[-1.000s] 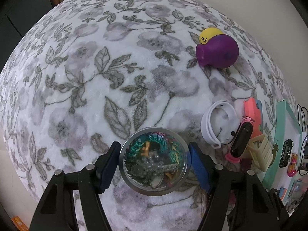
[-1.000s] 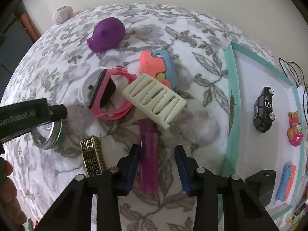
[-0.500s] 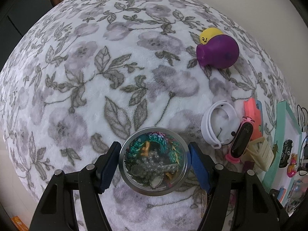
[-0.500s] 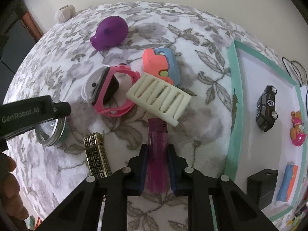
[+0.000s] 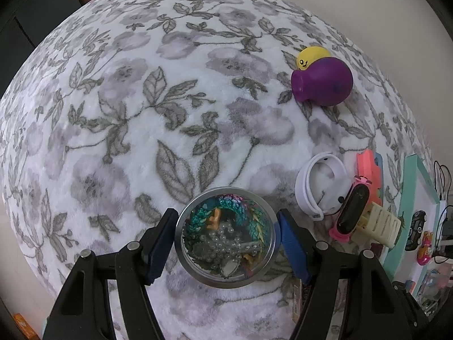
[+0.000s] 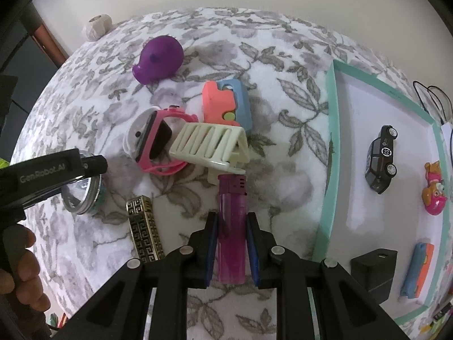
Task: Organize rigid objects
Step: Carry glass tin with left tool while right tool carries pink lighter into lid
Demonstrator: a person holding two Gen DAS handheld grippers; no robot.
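Note:
My right gripper [image 6: 231, 218] is shut on a translucent purple lighter [image 6: 230, 198], pads pressed on both its sides. The lighter's dark cap touches the lower edge of a cream hair clip [image 6: 209, 144], which sits tilted. In the left wrist view my left gripper [image 5: 226, 221] points down over a round metal tin [image 5: 225, 238] with a clear lid, full of beads and trinkets. Its blue pads [image 5: 161, 243] rest against the tin's two sides. The tin [image 6: 82, 195] stands on the floral blanket [image 5: 170, 99].
A pink watch [image 6: 158, 141], a coral-and-blue toy [image 6: 223, 104], a purple squishy toy [image 6: 160, 55] and a gold patterned case [image 6: 143, 226] lie near the lighter. At the right, a teal-rimmed tray [image 6: 329, 141] holds a black toy car [image 6: 380, 158], a pink figurine [image 6: 433, 189] and other toys.
The right jaws closed onto the purple lighter. The cream hair clip tipped up at the lighter's cap. The left gripper and the tin stayed as they were.

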